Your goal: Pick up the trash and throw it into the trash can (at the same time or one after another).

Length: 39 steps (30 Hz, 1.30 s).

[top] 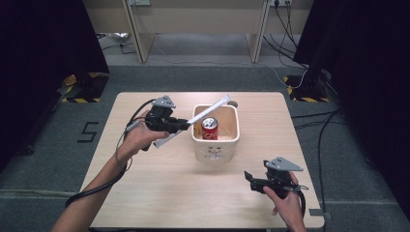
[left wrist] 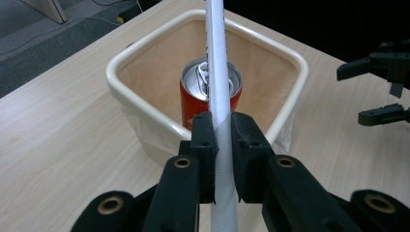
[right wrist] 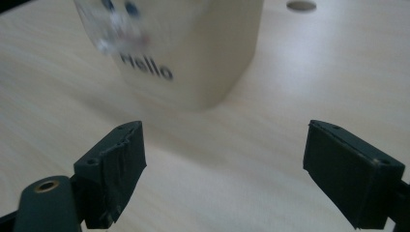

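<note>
The grey carpeted floor [top: 193, 77] carries black cables at two o'clock. On it stands the wooden table [top: 159, 193]. At the table's centre sits a cream bin [top: 227, 142] holding an upright red can [top: 209, 128]. At nine o'clock of the bin, the left gripper [top: 181, 124] has its fingers clenched on a white tube [top: 212, 107] slanting over the can. At five o'clock, the right gripper [top: 248, 180] hangs released, fingers apart.
</note>
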Motion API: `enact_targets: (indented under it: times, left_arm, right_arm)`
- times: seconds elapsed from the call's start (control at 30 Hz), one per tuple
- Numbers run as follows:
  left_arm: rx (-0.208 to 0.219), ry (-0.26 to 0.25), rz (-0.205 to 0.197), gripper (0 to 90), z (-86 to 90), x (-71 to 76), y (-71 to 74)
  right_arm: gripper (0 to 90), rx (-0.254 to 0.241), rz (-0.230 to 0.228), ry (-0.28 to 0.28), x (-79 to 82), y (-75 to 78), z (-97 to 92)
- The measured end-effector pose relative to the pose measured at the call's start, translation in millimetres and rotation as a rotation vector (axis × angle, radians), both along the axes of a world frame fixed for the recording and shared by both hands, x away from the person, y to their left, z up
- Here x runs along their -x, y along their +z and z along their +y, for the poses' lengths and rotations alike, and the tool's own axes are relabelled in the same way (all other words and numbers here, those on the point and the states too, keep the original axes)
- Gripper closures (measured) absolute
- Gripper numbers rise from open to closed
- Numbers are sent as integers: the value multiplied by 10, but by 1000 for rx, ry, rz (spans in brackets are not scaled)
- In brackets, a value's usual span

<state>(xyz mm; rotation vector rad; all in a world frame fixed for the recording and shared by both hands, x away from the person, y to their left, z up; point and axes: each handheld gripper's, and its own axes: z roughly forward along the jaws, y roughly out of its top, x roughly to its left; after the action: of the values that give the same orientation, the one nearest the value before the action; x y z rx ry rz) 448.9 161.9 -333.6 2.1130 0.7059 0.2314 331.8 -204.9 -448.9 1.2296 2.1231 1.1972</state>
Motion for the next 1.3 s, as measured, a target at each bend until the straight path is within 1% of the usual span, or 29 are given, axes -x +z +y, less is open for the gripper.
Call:
enact_targets:
  times: [0.03,0.07,0.1,0.13,0.2,0.23,0.3,0.33,0.4,0.43,0.47,0.5,0.53,0.67,0.73,0.83,0.87,0.97,1.07,1.13,1.17,1.2,1.23,1.27,1.3]
  left_arm:
    - [7,-5,-4,799,-18,1,20]
    - [11,-10,-4,800,-30,2,30]
    - [15,-16,-8,800,-51,3,44]
    - [19,-20,-11,800,-66,1,49]
    - [25,-26,-11,800,-100,-3,46]
    - [25,-30,-10,800,-116,-7,44]
    - [27,-37,-12,800,-151,-14,40]
    - [27,-37,-12,800,-166,-15,41]
    - [17,-37,-22,800,-211,-21,42]
    - [17,-39,-24,800,-223,-25,42]
    - [20,-40,-24,799,-241,-30,43]
    - [23,-42,-27,799,-255,-34,45]
    - [25,-45,-28,799,-270,-35,48]
    - [30,-61,-39,799,-338,-17,69]
    - [26,-64,-46,799,-371,-9,77]
    - [31,-71,-52,799,-406,-10,86]
    - [33,-73,-55,799,-416,-12,86]
    - [35,-81,-61,799,-441,-6,84]
    - [29,-79,-76,798,-456,4,91]
    - [31,-79,-79,798,-457,6,96]
    - [32,-79,-80,799,-458,8,97]
    - [33,-81,-79,798,-460,10,98]
    - [34,-83,-81,799,-461,13,98]
    - [36,-85,-84,798,-461,16,100]
    - [38,-85,-87,798,-460,17,104]
  right_arm:
    - [151,-14,-10,10,-34,68,25]
    - [151,-24,-30,27,-86,147,49]
    - [152,-27,-39,34,-120,189,64]
    - [153,-42,-48,43,-188,249,83]
    - [155,-83,-51,51,-291,342,107]
    - [154,-107,-52,63,-335,393,124]
    - [153,-136,-66,96,-422,495,163]
    - [153,-148,-73,104,-466,541,186]
    - [153,-150,-86,112,-563,615,227]
    - [153,-157,-83,117,-614,640,244]
    - [153,-170,-82,122,-651,655,256]
    - [153,-199,-74,134,-706,677,276]
    - [153,-209,-70,142,-749,695,292]
    - [154,-211,-76,135,-891,775,358]
    - [156,-231,-73,138,-951,812,391]
    - [161,-247,-73,147,-1026,863,449]
    - [169,-256,-73,152,-1054,876,464]
    - [185,-301,-64,158,-1129,905,500]
    - [199,-326,-55,169,-1185,924,543]
    - [228,-326,-55,171,-1211,934,576]
    - [244,-333,-54,172,-1219,942,593]
    - [261,-347,-57,177,-1229,948,605]
    - [282,-371,-56,187,-1240,953,614]
    - [311,-401,-49,196,-1252,951,622]
    - [332,-416,-42,202,-1264,949,630]
